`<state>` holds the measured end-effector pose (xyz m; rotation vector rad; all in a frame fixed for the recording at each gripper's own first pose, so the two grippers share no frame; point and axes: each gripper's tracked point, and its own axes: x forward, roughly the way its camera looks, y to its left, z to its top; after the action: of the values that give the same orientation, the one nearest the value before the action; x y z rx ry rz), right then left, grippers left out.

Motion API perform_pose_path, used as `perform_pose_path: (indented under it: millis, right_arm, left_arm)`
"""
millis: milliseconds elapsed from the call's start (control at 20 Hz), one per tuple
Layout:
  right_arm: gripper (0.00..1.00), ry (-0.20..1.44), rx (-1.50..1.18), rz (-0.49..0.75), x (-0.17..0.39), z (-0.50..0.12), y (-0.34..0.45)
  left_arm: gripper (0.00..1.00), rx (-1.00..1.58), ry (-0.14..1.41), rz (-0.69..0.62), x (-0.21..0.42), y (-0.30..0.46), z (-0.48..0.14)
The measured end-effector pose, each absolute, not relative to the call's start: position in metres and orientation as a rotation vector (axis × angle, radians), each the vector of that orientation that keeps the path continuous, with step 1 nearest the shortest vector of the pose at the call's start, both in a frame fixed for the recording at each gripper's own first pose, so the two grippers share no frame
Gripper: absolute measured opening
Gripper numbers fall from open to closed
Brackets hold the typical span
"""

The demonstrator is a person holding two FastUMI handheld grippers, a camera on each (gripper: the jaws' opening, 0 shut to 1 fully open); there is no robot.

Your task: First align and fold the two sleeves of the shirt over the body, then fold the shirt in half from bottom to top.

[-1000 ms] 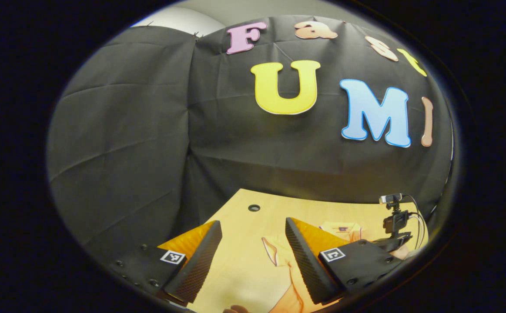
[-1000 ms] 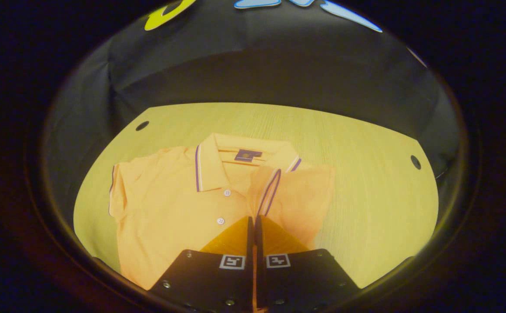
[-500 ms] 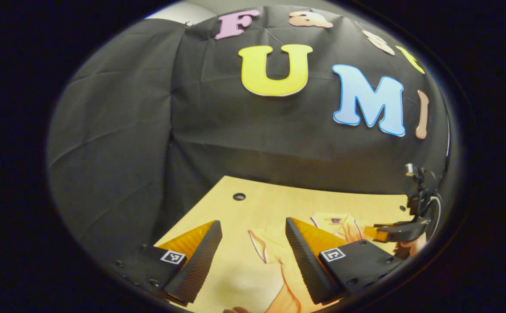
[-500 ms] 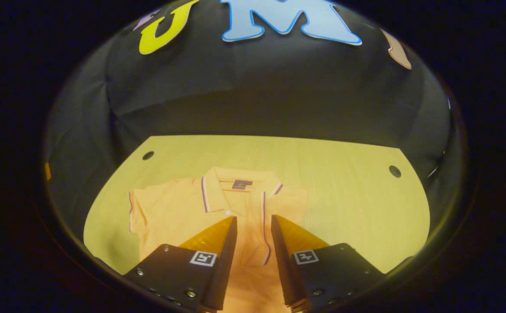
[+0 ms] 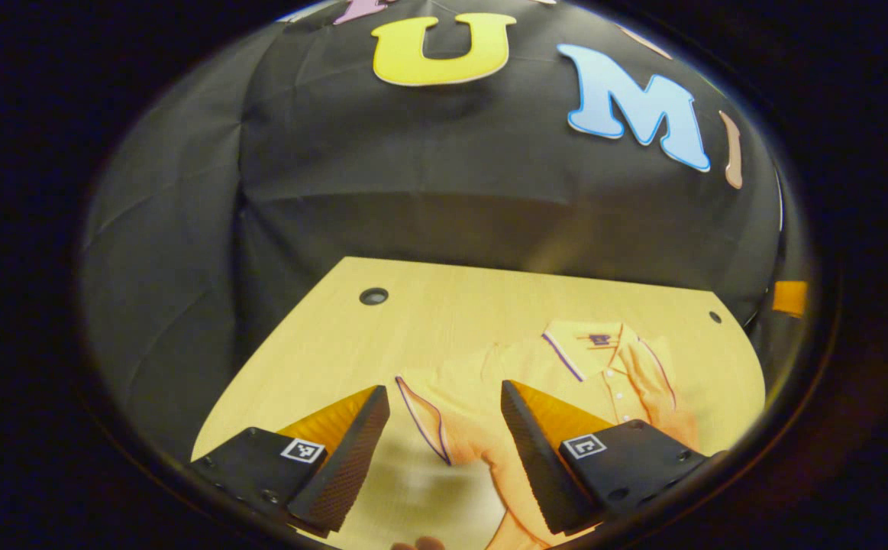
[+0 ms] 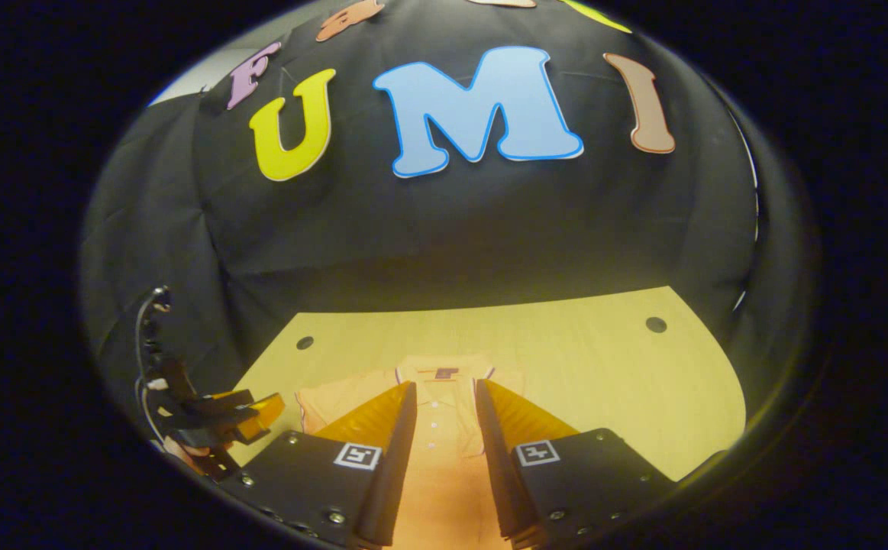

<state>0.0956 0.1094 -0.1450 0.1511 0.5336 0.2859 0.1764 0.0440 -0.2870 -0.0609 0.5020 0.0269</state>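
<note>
- Firstly, in the left gripper view, the left gripper hangs above a light wooden table, its two fingers spread wide apart and holding nothing.
- An orange polo shirt lies flat on the table, face up, beyond and to the right of the fingers.
- Its collar, edged with a thin purple stripe, points toward the far black cloth wall.
- One short sleeve, with a purple-trimmed cuff, lies spread out on the table and shows in the gap between the two fingers.
- The sleeve on the other side is folded in over the shirt's body.
- A small round hole sits in the tabletop near its far left corner, well apart from the shirt.
- Next, in the right gripper view, the right gripper is raised above the shirt, its fingers parted by a narrow gap and gripping nothing.
- The collar and the buttoned placket show in the gap between the fingers.
- The table stretches out bare to the right of the shirt, with a small round hole near its far right corner.
- The left gripper appears at the lower left edge, held just beside the shirt's spread sleeve; whether it touches the cloth cannot be told from here.
</note>
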Motion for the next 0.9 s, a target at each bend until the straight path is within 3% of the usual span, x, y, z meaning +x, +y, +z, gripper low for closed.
perform_pose_path:
  millis: [350,600,800,900]
  right_arm:
    - [0.49,0.542,0.137,0.184,0.072,-0.134,0.072]
    - [0.46,0.557,0.136,0.117,0.064,-0.137,0.048]
    - [0.49,0.570,0.146,0.097,0.062,-0.139,0.041]
    - [0.49,0.574,0.148,0.096,0.062,-0.140,0.040]
  left_arm:
    - [0.97,-0.108,0.610,0.068,0.201,0.050,-0.364]
    - [0.97,-0.116,0.655,0.098,0.199,0.057,-0.391]
    - [0.95,-0.051,0.655,0.117,0.201,0.058,-0.395]
    - [0.69,-0.051,0.642,0.124,0.206,0.055,-0.393]
